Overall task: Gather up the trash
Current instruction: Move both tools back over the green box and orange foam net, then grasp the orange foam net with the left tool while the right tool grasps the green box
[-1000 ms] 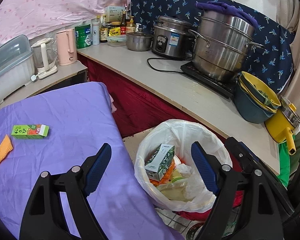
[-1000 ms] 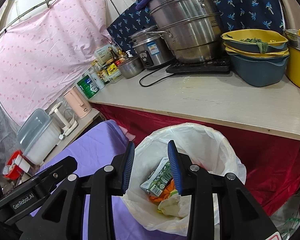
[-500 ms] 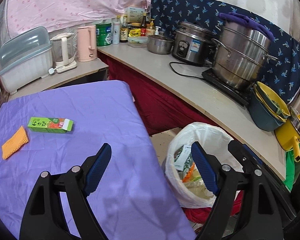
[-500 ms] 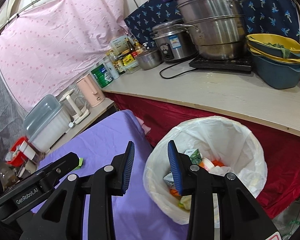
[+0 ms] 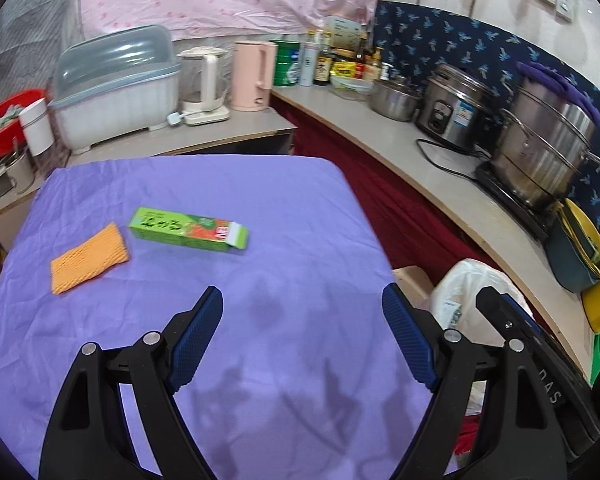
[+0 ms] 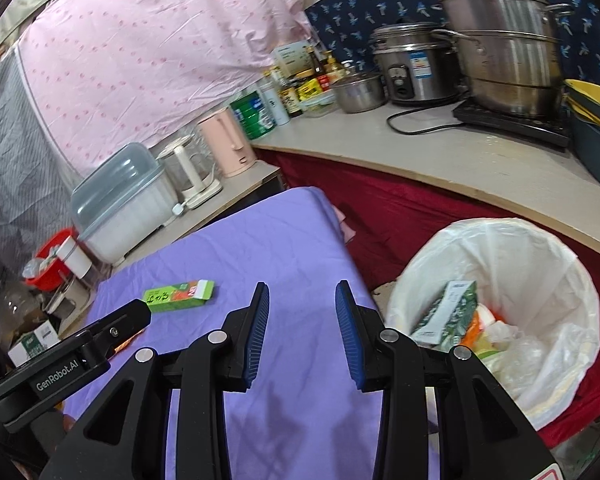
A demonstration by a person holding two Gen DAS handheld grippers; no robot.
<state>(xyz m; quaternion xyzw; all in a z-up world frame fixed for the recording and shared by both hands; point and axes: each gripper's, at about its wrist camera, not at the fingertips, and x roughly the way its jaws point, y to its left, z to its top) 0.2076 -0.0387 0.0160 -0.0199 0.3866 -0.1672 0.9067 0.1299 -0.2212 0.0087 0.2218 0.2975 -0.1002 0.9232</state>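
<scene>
A creased purple cloth point(image 5: 284, 216) now fills the left view, replacing the white-bagged bin point(image 6: 540, 264). A long green carton point(image 5: 188, 230) and ribbed orange sponge point(image 5: 88, 258) lie there. Left gripper point(image 5: 302, 308) gapes wide, empty; right gripper point(image 6: 302, 304) partly open, empty.

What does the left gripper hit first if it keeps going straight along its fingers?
Probably the purple cloth. The left gripper is open and empty, angled down at bare cloth; the green box and orange sponge lie off to its left, out of line. Depth is unclear.
</scene>
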